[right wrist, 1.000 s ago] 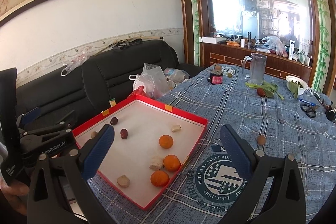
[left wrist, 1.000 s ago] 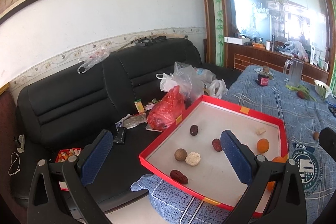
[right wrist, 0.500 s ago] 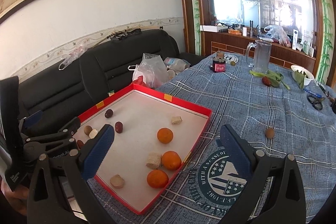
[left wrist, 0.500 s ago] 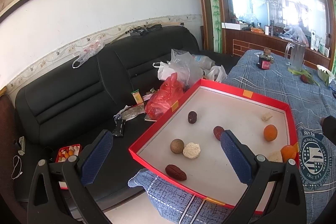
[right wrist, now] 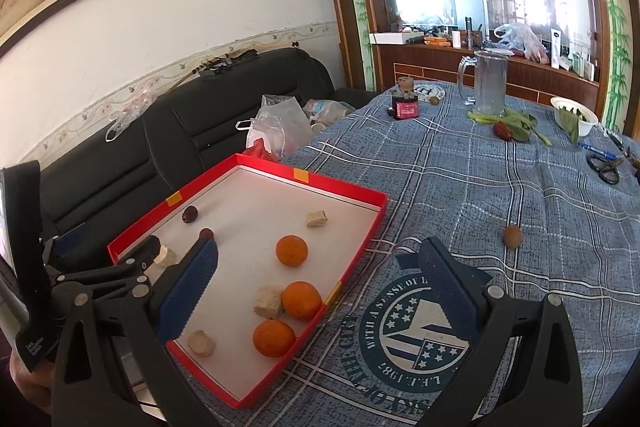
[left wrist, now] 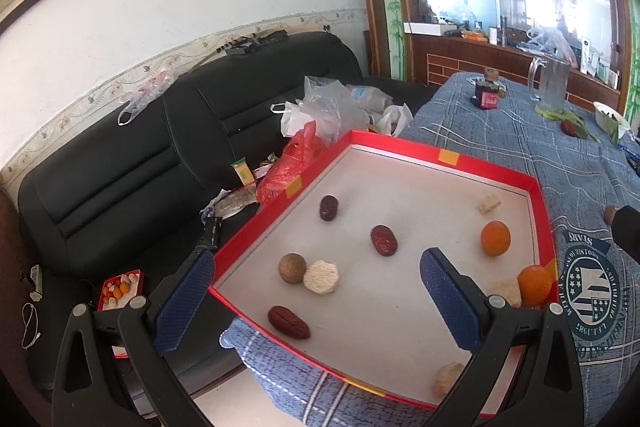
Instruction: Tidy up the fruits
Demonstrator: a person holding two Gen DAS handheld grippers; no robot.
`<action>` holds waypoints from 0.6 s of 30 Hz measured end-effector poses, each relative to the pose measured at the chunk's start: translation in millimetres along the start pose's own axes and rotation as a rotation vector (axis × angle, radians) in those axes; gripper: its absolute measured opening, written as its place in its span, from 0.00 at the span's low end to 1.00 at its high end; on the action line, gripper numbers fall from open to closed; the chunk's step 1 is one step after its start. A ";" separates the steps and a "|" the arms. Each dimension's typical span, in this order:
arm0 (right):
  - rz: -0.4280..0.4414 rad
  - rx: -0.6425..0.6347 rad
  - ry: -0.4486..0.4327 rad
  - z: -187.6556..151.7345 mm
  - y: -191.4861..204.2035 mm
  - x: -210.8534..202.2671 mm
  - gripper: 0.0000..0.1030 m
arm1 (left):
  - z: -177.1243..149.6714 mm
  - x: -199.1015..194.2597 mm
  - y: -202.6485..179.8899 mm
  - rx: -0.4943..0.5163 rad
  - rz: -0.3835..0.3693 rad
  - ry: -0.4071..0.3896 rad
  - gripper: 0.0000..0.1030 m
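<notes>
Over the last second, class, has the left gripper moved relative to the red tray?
Yes. The left gripper has advanced over the red tray; its fingers now frame the brown ball, nearer than before.

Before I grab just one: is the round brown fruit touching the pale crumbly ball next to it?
Touching. In the left wrist view the brown fruit and pale ball meet edge to edge, with no tray floor showing between them.

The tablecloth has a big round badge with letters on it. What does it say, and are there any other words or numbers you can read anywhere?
"WITH A SENSE OF", then cut off by the right hand-held gripper: top of the badge on the tablecloth.
"1987": badge's bottom rim, upside down.
"L.F.E.": beside it, uncertain.
Red label on the small bottle: too small to read.
White print on the left hand-held gripper: too blurred.
</notes>
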State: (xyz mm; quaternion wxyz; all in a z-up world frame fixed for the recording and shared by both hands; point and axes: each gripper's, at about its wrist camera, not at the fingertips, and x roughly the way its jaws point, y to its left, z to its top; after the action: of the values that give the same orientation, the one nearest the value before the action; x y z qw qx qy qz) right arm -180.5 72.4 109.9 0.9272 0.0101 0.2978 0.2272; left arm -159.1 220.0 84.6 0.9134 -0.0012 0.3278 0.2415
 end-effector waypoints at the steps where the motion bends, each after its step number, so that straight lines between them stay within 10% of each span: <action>1: 0.000 0.007 0.001 -0.2 -2.7 0.3 0.98 | -0.2 0.1 -1.8 0.003 -0.003 0.001 1.00; 18: 0.006 0.074 0.008 -2.1 -34.6 -2.6 0.98 | 1.6 -6.2 -30.3 0.059 -0.028 0.005 0.99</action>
State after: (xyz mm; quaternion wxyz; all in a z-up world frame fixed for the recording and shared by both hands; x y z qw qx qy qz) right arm -169.2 40.0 104.3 0.9243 0.0445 0.3096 0.2189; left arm -148.9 190.8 84.8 0.9155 0.0204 0.3369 0.2191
